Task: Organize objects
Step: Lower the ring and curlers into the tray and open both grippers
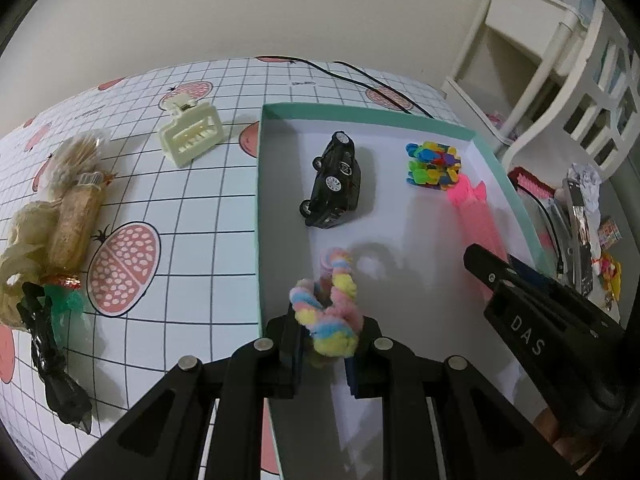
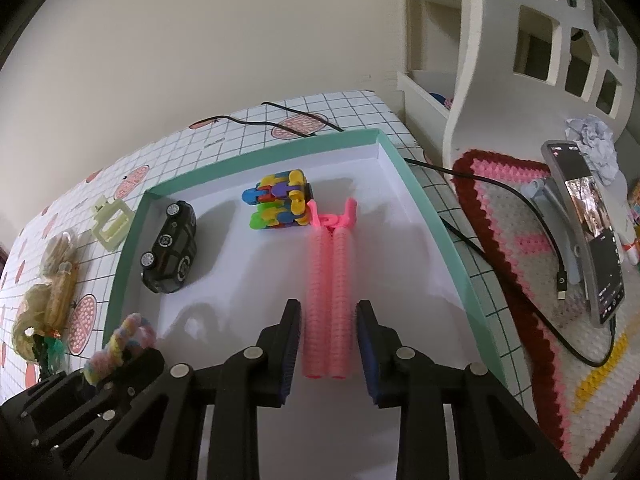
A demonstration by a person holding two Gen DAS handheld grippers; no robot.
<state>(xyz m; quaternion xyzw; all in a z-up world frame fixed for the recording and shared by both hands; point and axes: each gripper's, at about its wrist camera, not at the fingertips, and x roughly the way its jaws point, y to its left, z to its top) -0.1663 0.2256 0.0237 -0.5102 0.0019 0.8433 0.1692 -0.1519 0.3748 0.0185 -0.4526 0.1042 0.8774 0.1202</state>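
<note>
A teal-rimmed box (image 1: 360,112) with a white floor holds a black toy car (image 1: 334,182), a multicoloured block cube (image 1: 434,164) and a pink double hair roller (image 1: 476,216). My left gripper (image 1: 328,332) is shut on a pastel fuzzy twisted ring (image 1: 326,312), held over the box's near-left corner. In the right wrist view my right gripper (image 2: 328,312) stands open, its fingers on either side of the pink roller (image 2: 328,280), which lies flat on the box floor (image 2: 400,264). The car (image 2: 170,248) and the cube (image 2: 278,200) lie further in. The left gripper (image 2: 108,364) with the ring (image 2: 120,340) shows at lower left.
Left of the box on the checked cloth lie a cream hair claw (image 1: 192,134), a toothpick bag (image 1: 78,156), snack packets (image 1: 72,228), green mesh (image 1: 66,304) and a black wrapper (image 1: 56,364). To the right are a crochet mat (image 2: 520,240), a phone on a stand (image 2: 588,232), a cable (image 2: 500,188) and a white shelf (image 2: 532,40).
</note>
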